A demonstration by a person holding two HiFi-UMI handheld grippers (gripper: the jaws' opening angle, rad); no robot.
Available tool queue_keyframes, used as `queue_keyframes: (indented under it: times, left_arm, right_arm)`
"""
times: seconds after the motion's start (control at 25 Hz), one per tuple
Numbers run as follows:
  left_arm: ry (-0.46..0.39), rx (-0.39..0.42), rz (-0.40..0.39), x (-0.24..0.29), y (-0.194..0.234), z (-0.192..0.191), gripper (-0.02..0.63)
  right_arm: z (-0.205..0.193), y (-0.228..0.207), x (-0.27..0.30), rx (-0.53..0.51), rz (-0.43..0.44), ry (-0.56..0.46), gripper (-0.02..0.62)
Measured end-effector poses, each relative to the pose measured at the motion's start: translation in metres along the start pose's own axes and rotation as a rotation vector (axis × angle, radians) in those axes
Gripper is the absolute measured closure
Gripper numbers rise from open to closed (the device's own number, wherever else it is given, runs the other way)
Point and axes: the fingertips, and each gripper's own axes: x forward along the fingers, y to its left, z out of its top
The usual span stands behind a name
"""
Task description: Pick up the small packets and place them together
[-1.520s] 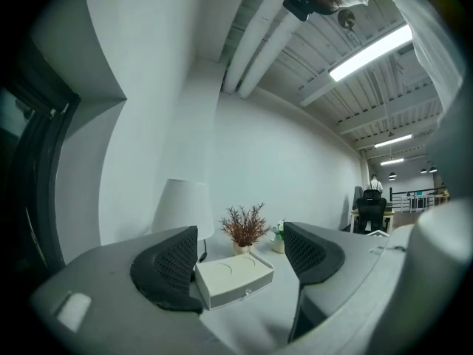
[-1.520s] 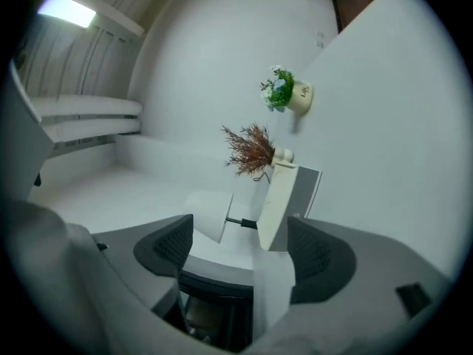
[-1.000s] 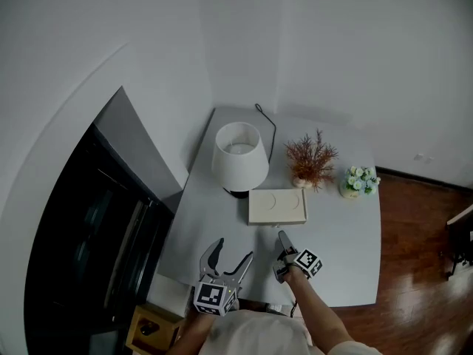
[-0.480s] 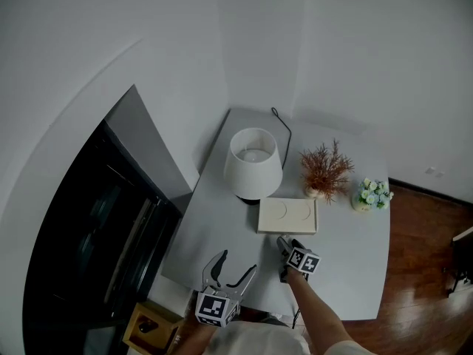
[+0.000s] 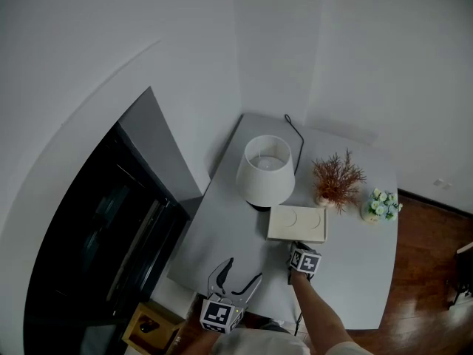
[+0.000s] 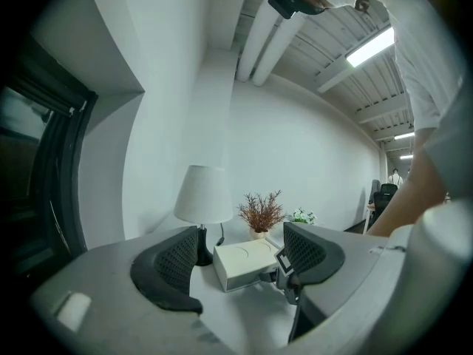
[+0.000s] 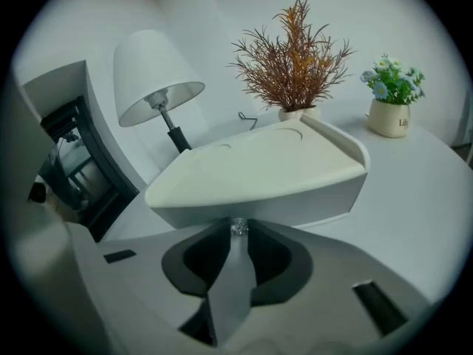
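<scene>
In the right gripper view, my right gripper (image 7: 238,229) is shut on a thin grey small packet (image 7: 232,276), which stands edge-on between the black pads with a shiny tip. Its jaws have just been closing on that packet. They sit right at the front wall of a flat white box (image 7: 259,170). The head view puts this gripper (image 5: 294,250) at the box's (image 5: 296,223) near edge. My left gripper (image 5: 241,274) hovers open and empty over the table's front edge; in its own view the jaws (image 6: 240,256) frame the box (image 6: 242,261).
On the white table (image 5: 355,272) stand a white lamp (image 5: 264,170), a dried reddish plant (image 5: 338,180) and a small flower pot (image 5: 380,207) behind the box. A dark glass unit (image 5: 96,235) lies to the left, wooden floor (image 5: 436,272) to the right.
My right gripper has moved forward and down to the box's front edge, rolled, and closed from wide open onto the packet. The left gripper has stayed put, open.
</scene>
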Motion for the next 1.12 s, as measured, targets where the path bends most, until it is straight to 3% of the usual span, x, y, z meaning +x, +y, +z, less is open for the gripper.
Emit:
queue_keyframes:
  times: [0.2,0.48,0.84,1.12]
  left_arm:
    - [0.002,-0.008,0.014,-0.007,0.006,-0.006,0.256]
    - [-0.017,0.018,-0.006,-0.006,0.0,0.001,0.256]
    - [-0.044,0.031,-0.047,-0.01,-0.012,-0.001,0.256]
    - [-0.034,0.029,-0.075,-0.023,-0.027,-0.007,0.256]
  right_arm:
    - [-0.003,0.007,-0.006,-0.122,-0.002,0.022,0.522]
    - [-0.037,0.009,-0.037,-0.148,-0.006,0.034,0.522]
    - [-0.099,0.015,-0.076,-0.108,0.011,0.08,0.522]
    - [-0.105,0.014,-0.076,-0.046,0.027,0.05,0.525]
